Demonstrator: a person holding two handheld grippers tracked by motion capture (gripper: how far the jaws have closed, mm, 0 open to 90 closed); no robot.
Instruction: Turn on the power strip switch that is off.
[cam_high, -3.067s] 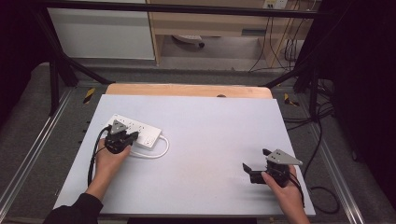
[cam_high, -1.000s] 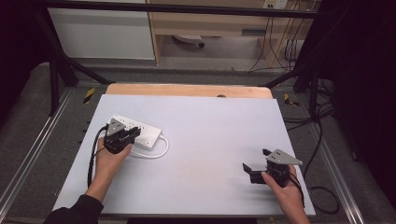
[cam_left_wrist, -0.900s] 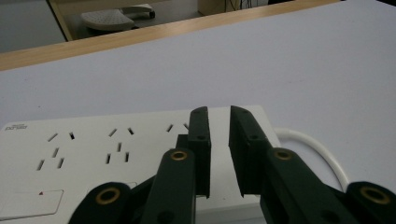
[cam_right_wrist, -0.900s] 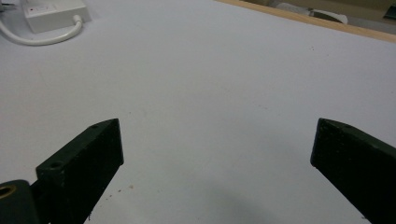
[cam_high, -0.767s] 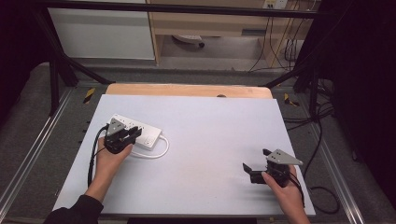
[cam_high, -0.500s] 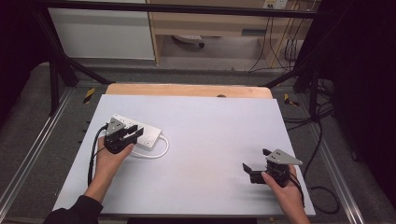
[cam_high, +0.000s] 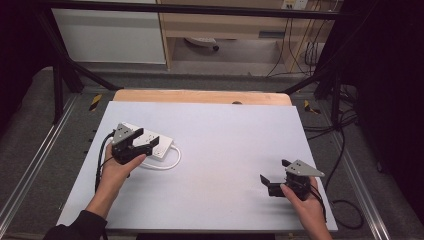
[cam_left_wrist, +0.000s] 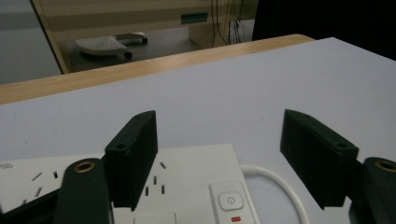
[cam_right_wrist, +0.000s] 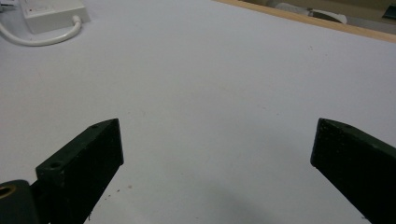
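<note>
The white power strip lies at the table's left side, its cable looping nearby. Over it, the left gripper has just been opening, gripping nothing. The right gripper hovers wide open, empty, near right.

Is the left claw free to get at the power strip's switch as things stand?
Probably yes: the left claw stands open right over the power strip, jaws just opened, nothing between them, and the switch lies bare.

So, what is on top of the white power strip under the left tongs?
The power strip carries socket slots, a power button and a small red mark. The left tongs, just opened, hover over it; one tong hides part of the sockets.
</note>
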